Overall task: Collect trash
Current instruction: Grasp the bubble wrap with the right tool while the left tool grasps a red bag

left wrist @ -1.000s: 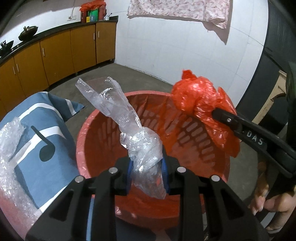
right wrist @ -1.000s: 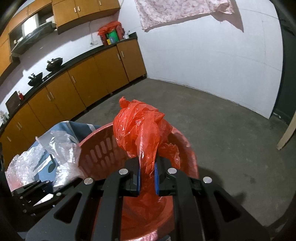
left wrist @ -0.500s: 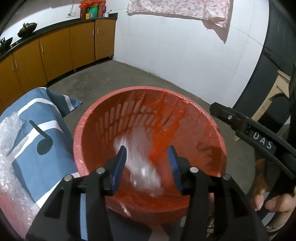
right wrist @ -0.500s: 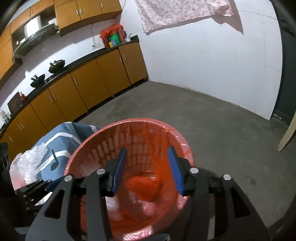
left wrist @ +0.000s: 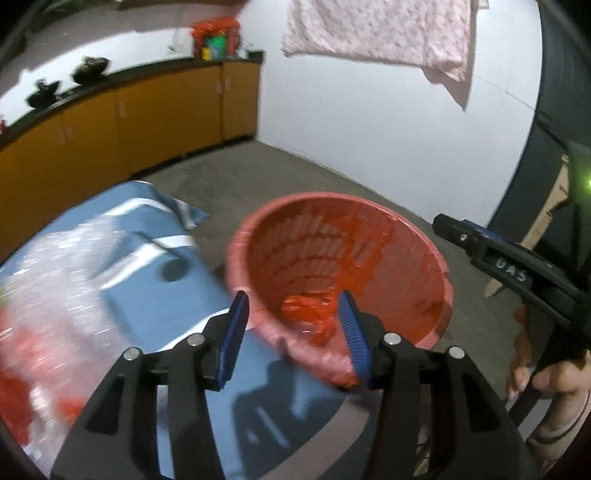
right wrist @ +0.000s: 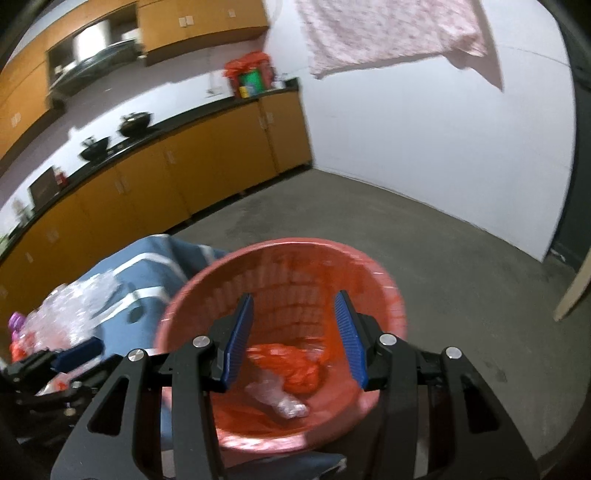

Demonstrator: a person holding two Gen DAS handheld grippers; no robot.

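Landmark: red basket [right wrist: 373, 273], standing on grey floor [right wrist: 424, 236], lined with red plastic. Inside basket, at bottom: crumpled red bag [right wrist: 291, 365] with clear plastic wad [right wrist: 275, 397] touching it on the near side. From left wrist view only the red bag [left wrist: 308, 314] readable in basket [left wrist: 417, 236]; heavy motion blur there. Left gripper [left wrist: 291, 325] above near rim of basket, jaws opening, blue pads spread, nothing between them, nothing pinched. Right gripper [right wrist: 293, 336] above basket mouth, pads spread apart, gap empty, trash visible far below through the gap, not touched. Also seen from left wrist view: right gripper [left wrist: 448, 225] at basket's right side, hand [left wrist: 554, 380] on its handle. Left of basket, touching or just beside its wall: blue cloth [right wrist: 147, 266] with white stripes. More clear bubble-type plastic [right wrist: 74, 314] lying on that cloth, further left of basket; red scrap [left wrist: 14, 395] under it, blurred. Beyond basket: orange cabinets [right wrist: 184, 162], white wall, pink patterned cloth [right wrist: 388, 33] hanging high on it.
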